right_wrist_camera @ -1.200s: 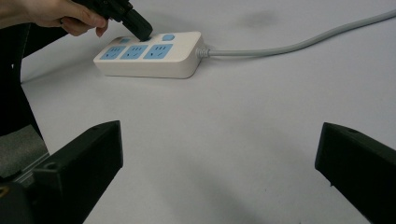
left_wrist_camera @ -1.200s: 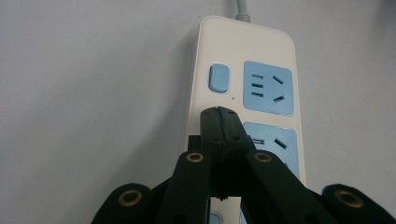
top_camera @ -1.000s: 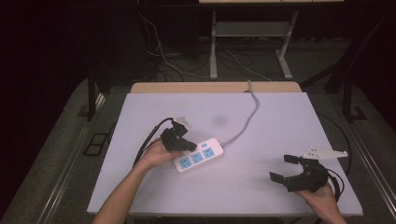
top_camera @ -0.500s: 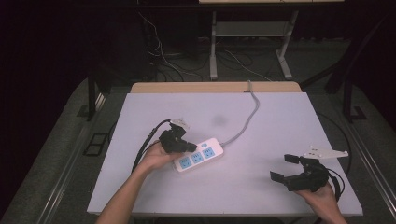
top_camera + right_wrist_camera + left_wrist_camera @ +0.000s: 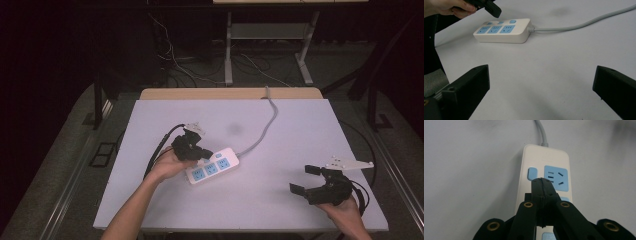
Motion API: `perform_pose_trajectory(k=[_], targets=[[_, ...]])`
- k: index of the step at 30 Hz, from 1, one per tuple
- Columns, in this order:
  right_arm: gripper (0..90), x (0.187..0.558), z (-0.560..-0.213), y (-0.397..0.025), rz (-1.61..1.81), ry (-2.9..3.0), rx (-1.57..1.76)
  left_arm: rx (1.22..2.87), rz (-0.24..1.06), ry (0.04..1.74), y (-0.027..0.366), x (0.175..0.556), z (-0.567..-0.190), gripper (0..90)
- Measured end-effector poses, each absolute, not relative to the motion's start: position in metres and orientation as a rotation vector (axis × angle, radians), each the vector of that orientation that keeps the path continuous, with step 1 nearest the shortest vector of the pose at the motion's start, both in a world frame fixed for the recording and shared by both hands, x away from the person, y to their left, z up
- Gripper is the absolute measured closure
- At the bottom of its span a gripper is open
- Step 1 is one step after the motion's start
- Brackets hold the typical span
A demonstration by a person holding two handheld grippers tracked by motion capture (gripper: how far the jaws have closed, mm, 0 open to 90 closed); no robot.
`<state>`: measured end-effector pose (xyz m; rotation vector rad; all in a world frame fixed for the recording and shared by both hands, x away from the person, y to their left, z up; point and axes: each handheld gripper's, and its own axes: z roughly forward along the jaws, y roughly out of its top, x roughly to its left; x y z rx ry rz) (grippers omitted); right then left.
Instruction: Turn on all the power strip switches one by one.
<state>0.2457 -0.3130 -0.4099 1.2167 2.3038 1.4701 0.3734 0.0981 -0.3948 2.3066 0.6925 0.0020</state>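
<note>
Mid-counter, slightly left of centre, lies the power strip (image 5: 213, 166), white with three blue sockets and small blue switches, its grey cord (image 5: 264, 125) running off the far edge of the counter (image 5: 300, 130). Left claw (image 5: 205, 152) sits right over the strip's switch row; in the left gripper view its jaws are pressed together, holding nothing, tip (image 5: 541, 181) parked between the small blue switch (image 5: 532, 173) and the far socket (image 5: 556, 178). Can't tell whether it touches the casing or hangs just above. Versus half a second and a second back: almost nothing has moved. Strip is in the same spot at the same angle, left hand (image 5: 167, 164) is in the same pose over it, maybe a hair closer. Reads as a closed-tip poke at a switch, either lining up or mid-press, not a grasp. Right claw (image 5: 306, 179) is well apart at the near right corner, jaws wide open, empty, unchanged, idle. Judgement: the press is the live step; no sign yet that the switch has toggled.
</note>
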Motion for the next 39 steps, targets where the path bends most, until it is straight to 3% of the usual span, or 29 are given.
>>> perform_pose_trajectory(k=[23, 39], targets=[[1.0, 0.245, -0.409, -0.315, 1.472, 2.297, 1.217, 2.336, 0.031, 0.651, 0.08, 0.39, -0.375, 89.7], [0.9, 0.246, -0.409, -0.315, 1.472, 2.295, 1.216, 2.342, 0.047, 0.668, 0.068, 0.398, -0.386, 89.7]])
